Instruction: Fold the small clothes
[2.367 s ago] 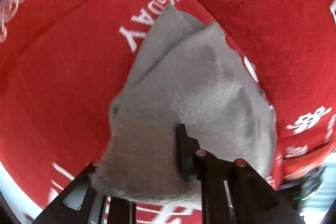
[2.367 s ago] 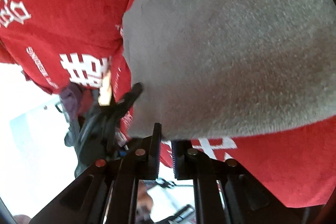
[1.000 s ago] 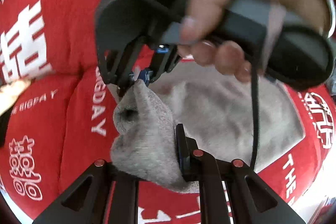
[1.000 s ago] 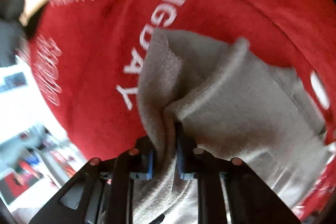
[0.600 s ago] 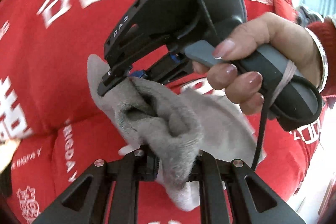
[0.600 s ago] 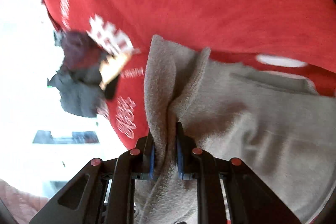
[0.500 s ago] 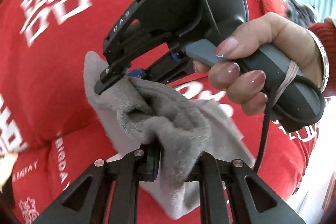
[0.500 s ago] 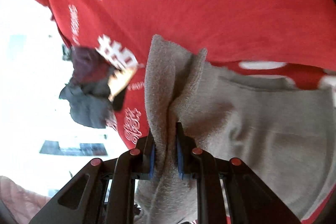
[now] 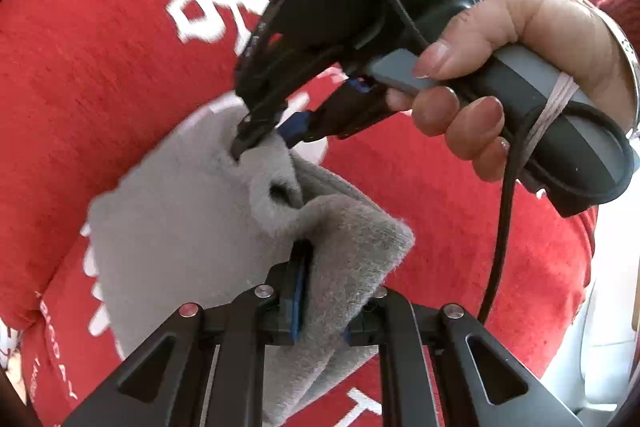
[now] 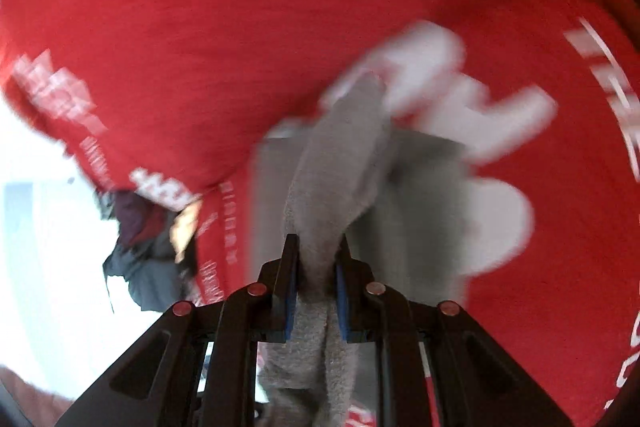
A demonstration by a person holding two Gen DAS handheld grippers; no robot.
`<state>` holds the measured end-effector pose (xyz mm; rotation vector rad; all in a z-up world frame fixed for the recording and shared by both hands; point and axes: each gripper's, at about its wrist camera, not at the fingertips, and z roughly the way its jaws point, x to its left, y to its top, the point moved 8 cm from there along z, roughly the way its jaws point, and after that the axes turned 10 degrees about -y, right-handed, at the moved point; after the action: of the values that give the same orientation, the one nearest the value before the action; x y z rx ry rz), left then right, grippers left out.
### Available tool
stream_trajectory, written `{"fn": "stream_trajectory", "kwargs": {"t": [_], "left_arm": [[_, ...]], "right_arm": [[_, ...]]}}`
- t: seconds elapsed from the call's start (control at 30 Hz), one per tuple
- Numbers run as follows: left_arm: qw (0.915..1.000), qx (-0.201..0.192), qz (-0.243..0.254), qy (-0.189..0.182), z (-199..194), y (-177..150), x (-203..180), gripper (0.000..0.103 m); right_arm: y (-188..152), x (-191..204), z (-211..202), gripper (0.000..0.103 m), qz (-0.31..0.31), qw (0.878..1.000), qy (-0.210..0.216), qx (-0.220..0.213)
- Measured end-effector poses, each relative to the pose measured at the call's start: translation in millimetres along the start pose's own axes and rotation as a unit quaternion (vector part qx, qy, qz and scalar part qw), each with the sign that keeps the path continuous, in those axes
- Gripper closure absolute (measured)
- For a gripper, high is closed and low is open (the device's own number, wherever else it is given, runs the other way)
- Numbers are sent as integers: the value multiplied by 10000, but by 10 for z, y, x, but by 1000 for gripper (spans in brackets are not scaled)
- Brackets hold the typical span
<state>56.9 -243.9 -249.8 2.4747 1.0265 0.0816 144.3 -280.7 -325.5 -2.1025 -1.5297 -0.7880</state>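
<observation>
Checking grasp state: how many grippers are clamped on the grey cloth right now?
2. The left gripper pinches a bunched fold of the grey cloth near the bottom of its view; the right gripper, held in the person's hand, pinches another edge further up.

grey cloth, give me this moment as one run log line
left gripper: shut on grey cloth | right gripper: shut on grey cloth | cloth: bunched between both, over red blanket | fold: unfinished

Support: red cloth [image 9: 100, 47] with white lettering. Grey garment [image 9: 172, 227] partly rests on it, 7 o'clock.
</observation>
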Motion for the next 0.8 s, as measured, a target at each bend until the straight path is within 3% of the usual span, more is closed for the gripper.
{"fn": "stream_trajectory", "kwargs": {"t": [0.13,0.2,0.23,0.33,0.4,0.47,0.57,0.7,0.8], "left_arm": [[9999,70,-77,46,-11,-3,-23,86],[9994,200,-262,-55,-49,-8,-17,44],[9992,142,-353,-120,-90,-8,22,37],[9984,135,-492,-228,-307,-64,46,35],[9964,281,-734,-316,-447,-161,127,35],[9904,415,-1250,-423,-584,-306,285,35],[9729,538,-2212,-410,-741,-571,610,35],[9312,629,-3552,-528,-777,-1002,1082,35],[9122,671,-3944,-883,-666,-1161,1194,35]], "right_arm": [[16,-253,96,83,292,9995,88,-25],[32,-239,89,81,325,9994,78,-27],[26,-219,70,79,299,9995,30,-8],[-30,-197,-84,66,250,9996,-101,68],[-104,-166,-213,48,214,9997,-90,33],[-219,-179,-376,44,243,9996,-111,-75],[-487,-283,-595,44,505,9984,-114,-247],[-952,-394,-812,44,809,9960,123,-369],[-1331,-277,-747,44,941,9942,460,-259]]}}
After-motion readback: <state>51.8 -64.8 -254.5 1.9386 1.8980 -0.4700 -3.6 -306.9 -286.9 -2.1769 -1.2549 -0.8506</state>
